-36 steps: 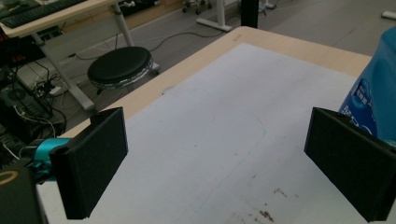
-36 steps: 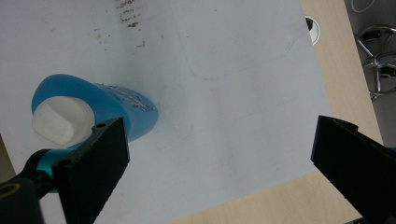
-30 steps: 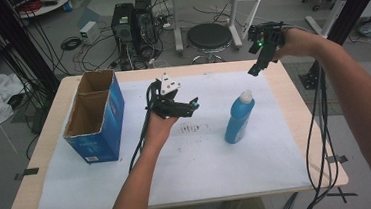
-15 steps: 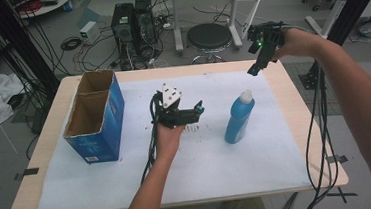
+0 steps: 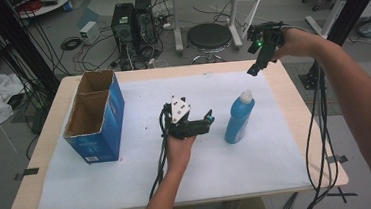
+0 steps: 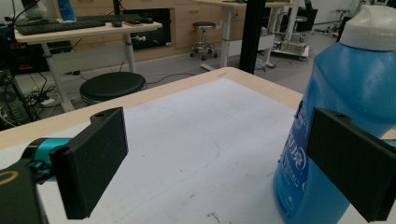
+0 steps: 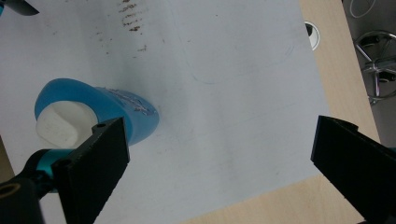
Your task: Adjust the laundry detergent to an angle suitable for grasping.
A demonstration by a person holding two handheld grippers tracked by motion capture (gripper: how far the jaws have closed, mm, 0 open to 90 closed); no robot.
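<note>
The left gripper (image 5: 205,119), jaws wide, has edged right across the desk (image 5: 293,101) toward the upright blue bottle (image 5: 237,118), now just beside it; a grasp looks imminent. The right gripper (image 5: 255,68) hovers open above.

blue bottle (image 6: 345,116) label print too blurred to read

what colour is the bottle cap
White, on a blue bottle. The cap shows best in the right gripper view, seen from above.
</note>
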